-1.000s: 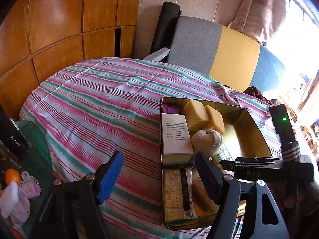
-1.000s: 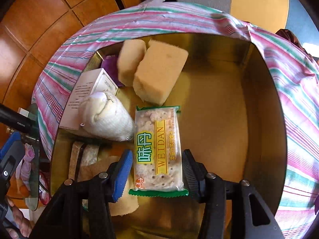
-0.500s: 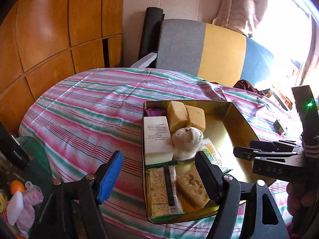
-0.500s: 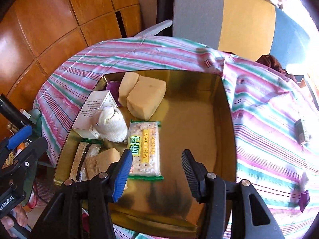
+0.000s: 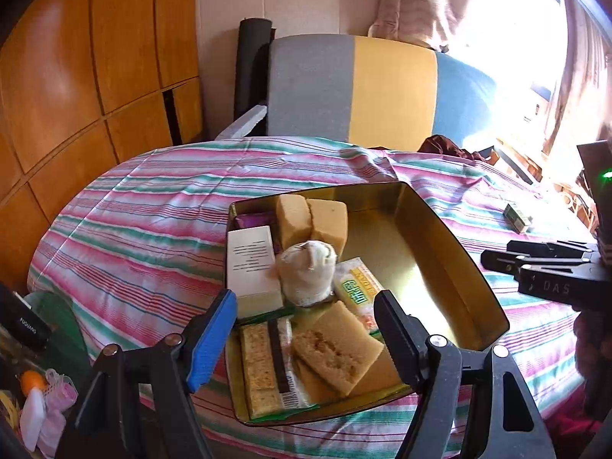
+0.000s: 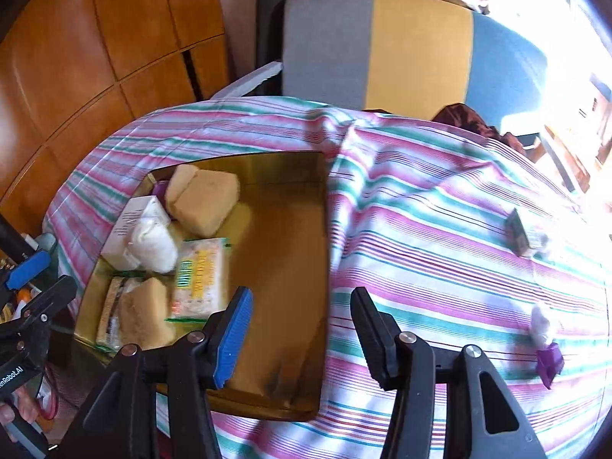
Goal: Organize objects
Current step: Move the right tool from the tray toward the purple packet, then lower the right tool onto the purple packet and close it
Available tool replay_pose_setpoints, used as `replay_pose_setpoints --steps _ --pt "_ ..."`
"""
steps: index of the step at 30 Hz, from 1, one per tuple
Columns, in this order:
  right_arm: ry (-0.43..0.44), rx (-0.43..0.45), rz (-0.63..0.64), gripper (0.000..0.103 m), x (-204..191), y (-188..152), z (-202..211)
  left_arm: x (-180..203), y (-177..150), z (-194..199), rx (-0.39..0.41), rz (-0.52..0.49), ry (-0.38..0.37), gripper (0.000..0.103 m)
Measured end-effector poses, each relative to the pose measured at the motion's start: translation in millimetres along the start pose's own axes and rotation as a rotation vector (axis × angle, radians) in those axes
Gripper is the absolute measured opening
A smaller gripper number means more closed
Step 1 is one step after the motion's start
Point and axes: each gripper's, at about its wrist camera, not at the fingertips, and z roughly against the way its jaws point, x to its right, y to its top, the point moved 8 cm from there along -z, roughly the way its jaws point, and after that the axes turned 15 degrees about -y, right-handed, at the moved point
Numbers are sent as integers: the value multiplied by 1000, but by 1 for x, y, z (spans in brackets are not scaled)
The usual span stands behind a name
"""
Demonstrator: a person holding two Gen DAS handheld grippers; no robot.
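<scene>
Right gripper (image 6: 302, 331) jaws opening, nothing between them. Left gripper (image 5: 306, 329) jaws spread, empty. Cracker pack (image 6: 201, 277) lies flat in gold tin (image 6: 290, 363), left half, beside sponges; right half kept free, likely for small box (image 6: 520, 231) far right.

Both wrist views look steeply down over the striped surface (image 5: 145, 229); they share the gold tin (image 5: 451, 264), nearer in the left one.

Gold tin (image 5: 455, 260) on pink-green striped cloth (image 5: 145, 222) (white between)
</scene>
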Motion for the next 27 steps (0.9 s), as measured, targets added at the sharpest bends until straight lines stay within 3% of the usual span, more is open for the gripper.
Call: replay_pose_setpoints --steps 9,18,22,24,27 --pt "-140 -41 -172 54 121 -14 -12 37 3 -19 -34 -73 -59 75" --pt "-309 -66 -542 54 287 -51 -22 71 -2 -37 -82 -131 -107 75" --pt "-304 -71 -726 54 327 -89 -35 81 -4 -44 -103 -148 -116 75" --pt "-320 -143 -776 54 337 -108 -49 87 -4 -47 -109 -158 -120 75" --pt "-301 -148 -821 54 345 -111 -51 97 -3 -52 -116 -177 -128 75"
